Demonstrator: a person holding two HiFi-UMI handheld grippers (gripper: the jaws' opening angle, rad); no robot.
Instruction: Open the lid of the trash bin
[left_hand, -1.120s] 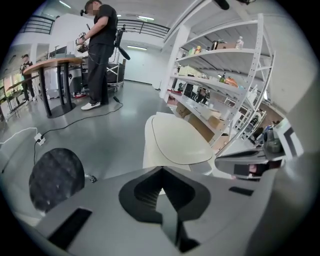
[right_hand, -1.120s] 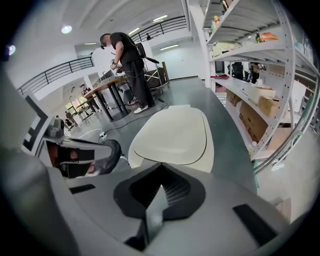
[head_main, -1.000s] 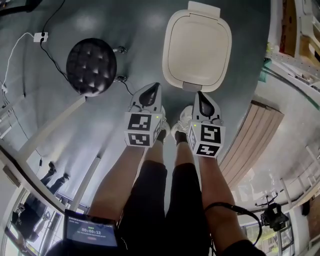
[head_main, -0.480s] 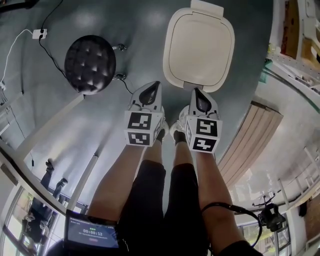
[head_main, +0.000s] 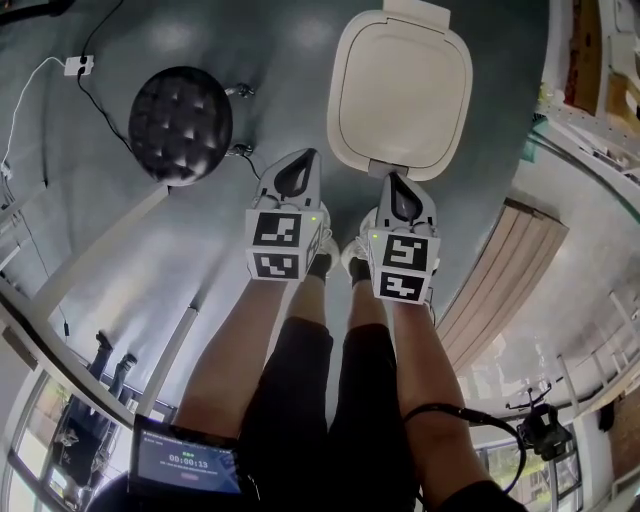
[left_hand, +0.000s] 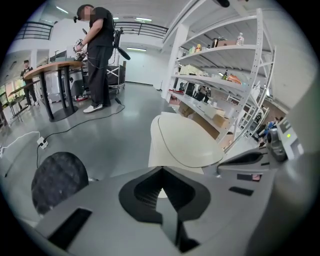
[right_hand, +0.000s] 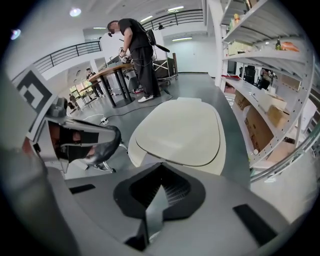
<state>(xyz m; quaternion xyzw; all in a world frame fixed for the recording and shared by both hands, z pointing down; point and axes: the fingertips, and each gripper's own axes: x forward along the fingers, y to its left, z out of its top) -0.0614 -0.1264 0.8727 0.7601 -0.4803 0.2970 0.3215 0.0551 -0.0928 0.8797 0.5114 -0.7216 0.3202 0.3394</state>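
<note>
The trash bin (head_main: 400, 90) stands on the grey floor, its cream lid down and a small grey tab at the near rim. My right gripper (head_main: 392, 180) is shut and holds nothing, its tip right at that near rim, just over the tab. In the right gripper view the lid (right_hand: 180, 132) fills the space just beyond the closed jaws (right_hand: 161, 166). My left gripper (head_main: 306, 160) is shut too, empty, left of the bin's near corner and apart from it. From the left gripper view the bin (left_hand: 185, 145) lies ahead and slightly right of the jaw tips (left_hand: 160, 171).
A black padded stool (head_main: 182, 125) stands on the floor left of the bin. A wooden slatted panel (head_main: 500, 280) lies to the right, with white shelving (right_hand: 270, 75) along that side. A cable with a power strip (head_main: 78, 68) runs at far left. A person (left_hand: 97, 55) stands at a distant table.
Both grippers have moved forward toward the bin. The right tip now reaches the lid's near rim. The lid stays down.
</note>
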